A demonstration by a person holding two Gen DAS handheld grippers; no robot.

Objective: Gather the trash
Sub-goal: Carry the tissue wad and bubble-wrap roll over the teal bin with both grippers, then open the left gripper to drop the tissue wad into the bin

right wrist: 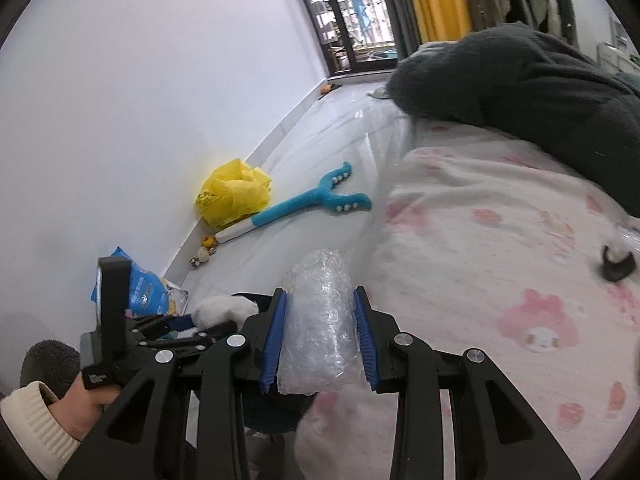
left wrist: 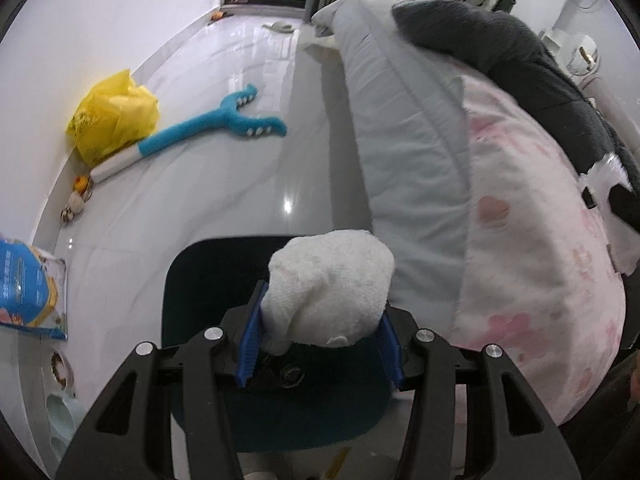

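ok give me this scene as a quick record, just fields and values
left gripper: shut on white paper wad
right gripper: shut on bubble wrap
below left gripper: dark bin
floor by wall: yellow plastic bag, blue plush toy
right side: pink patterned bedding

White tissue wad, dark bin

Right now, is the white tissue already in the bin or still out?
Still out. The left gripper holds the white tissue between its blue pads, above the dark bin, not inside.
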